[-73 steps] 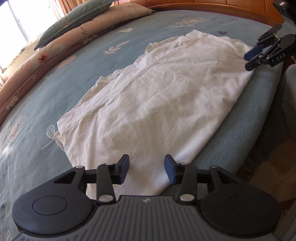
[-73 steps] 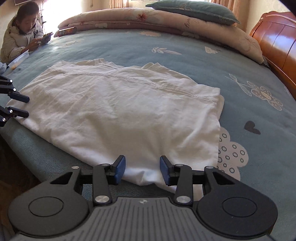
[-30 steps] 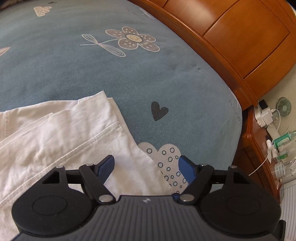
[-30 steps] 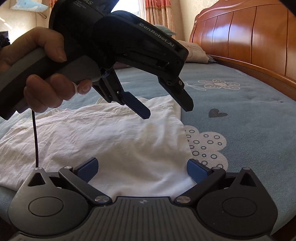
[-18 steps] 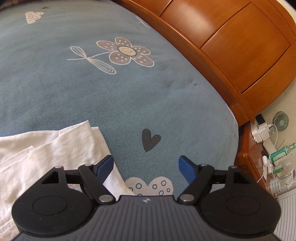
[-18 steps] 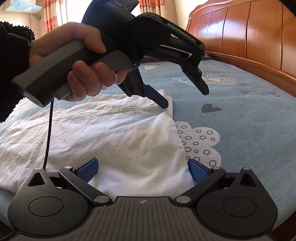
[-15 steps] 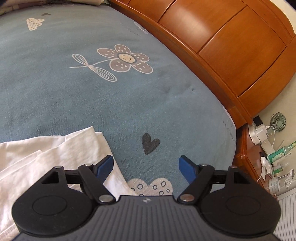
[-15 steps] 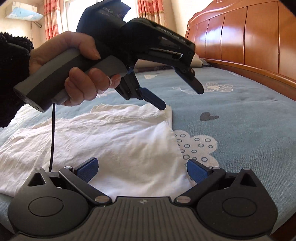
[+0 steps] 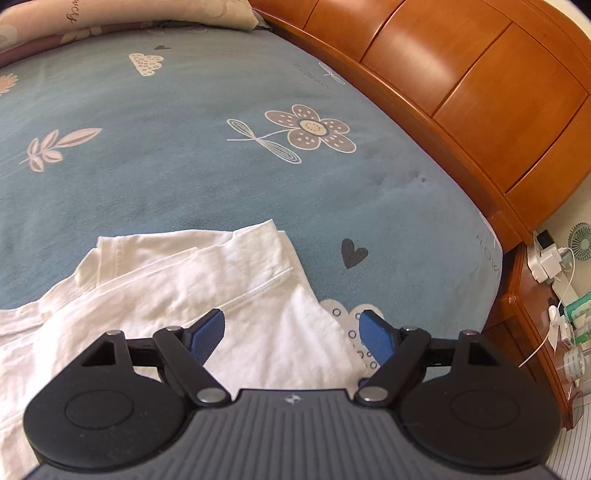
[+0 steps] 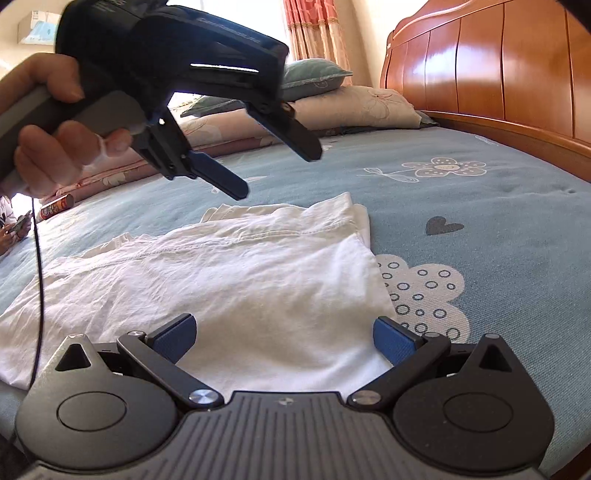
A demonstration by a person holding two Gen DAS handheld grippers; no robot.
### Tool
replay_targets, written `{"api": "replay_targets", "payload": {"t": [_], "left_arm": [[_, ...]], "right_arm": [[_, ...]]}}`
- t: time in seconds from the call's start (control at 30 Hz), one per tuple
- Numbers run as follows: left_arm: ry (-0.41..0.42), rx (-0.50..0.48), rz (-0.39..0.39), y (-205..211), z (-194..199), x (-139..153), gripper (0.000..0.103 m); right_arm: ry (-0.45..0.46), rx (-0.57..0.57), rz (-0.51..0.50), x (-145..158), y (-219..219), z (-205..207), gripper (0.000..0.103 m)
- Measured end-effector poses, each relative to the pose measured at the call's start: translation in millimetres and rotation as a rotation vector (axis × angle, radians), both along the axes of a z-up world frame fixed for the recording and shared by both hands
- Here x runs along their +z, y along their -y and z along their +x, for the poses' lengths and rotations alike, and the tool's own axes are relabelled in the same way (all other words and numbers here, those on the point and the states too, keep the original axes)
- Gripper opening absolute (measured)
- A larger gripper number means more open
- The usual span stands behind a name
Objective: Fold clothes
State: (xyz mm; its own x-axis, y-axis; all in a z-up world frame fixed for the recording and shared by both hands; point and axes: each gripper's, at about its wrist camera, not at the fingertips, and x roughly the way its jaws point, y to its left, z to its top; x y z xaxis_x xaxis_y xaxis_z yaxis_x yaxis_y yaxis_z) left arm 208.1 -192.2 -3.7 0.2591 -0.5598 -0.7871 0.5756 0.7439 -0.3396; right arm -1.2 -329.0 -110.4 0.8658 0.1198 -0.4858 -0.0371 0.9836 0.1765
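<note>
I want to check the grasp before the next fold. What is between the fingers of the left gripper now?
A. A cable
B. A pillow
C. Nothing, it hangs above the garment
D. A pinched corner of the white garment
C: the left gripper hangs clear above the white garment, its jaws opening with nothing between them.

Only partly legible cursive lettering, perhaps "lucy", on the beige pillow.

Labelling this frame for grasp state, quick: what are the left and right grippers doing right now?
Left gripper: jaws opening, nothing between them, above the white garment.
Right gripper: open, empty, low over the garment's near edge.
</note>
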Motion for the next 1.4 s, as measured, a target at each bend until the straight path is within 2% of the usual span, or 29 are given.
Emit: {"api": "replay_targets", "payload": {"t": [0.13, 0.3, 0.57, 0.73, 0.87, 1.0, 1.1, 1.4], "left_arm": [[0.033, 0.079, 0.033, -47, -33, 9, 0.083], [0.026, 0.172, -0.011, -116, -74, 8, 0.083], [0.078, 0.254, -0.055, -194, -117, 2, 0.084], [0.112, 0.247, -0.17, -226, -135, 10, 0.085], [0.145, 0.232, -0.187, -241, -142, 14, 0.086], [0.14, 0.253, -0.212, -256, -139, 14, 0.088], [0.141, 0.267, -0.19, -261, -135, 10, 0.088], [0.09, 0.336, -0.113, -271, -123, -6, 0.088]], "right_arm": [[0.017, -0.008, -0.051, 1, -11, -6, 0.103], [0.046, 0.006, -0.08, 13, -24, -21, 0.103], [0.164, 0.018, -0.139, 88, -63, -88, 0.103], [0.263, 0.011, -0.264, 140, -98, -123, 0.103], [0.304, 0.023, -0.319, 162, -123, -137, 0.103], [0.313, 0.067, -0.385, 165, -142, -145, 0.103], [0.304, 0.08, -0.423, 161, -148, -141, 0.103], [0.193, 0.116, -0.338, 134, -139, -106, 0.103]]}}
